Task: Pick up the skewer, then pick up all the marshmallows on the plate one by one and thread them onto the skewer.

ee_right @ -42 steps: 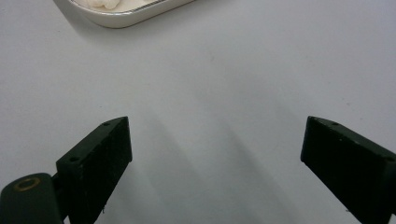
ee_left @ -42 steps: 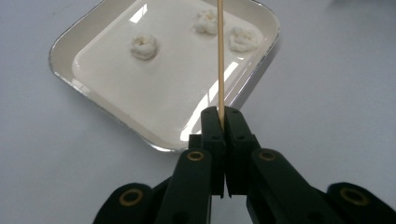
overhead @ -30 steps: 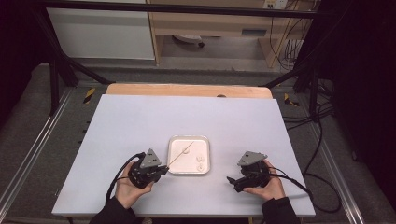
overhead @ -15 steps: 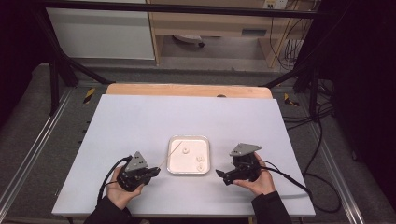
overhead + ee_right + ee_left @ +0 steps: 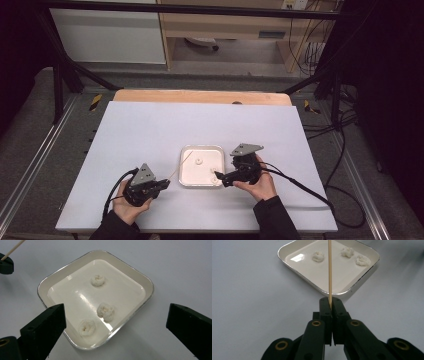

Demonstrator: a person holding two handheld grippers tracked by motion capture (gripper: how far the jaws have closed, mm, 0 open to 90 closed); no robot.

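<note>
High view: a white table (image 5: 150, 130) carries one square white tray (image 5: 187, 175) with a silvery rim, near its front edge. Right gripper (image 5: 218, 176) hangs at the tray's right side, jaws wide apart. Left gripper (image 5: 166, 183), left of the tray, clamps one thin wooden skewer (image 5: 329, 270) slanting over it. Inside the tray lie three small white lumps (image 5: 105, 310).

The high view looks down from above the near edge of the tabletop (image 5: 150, 125), far off. Each gripper view sits low and close, looking along its own jaws. All three see the white tray (image 5: 187, 177) (image 5: 287, 262) (image 5: 147, 287).
</note>
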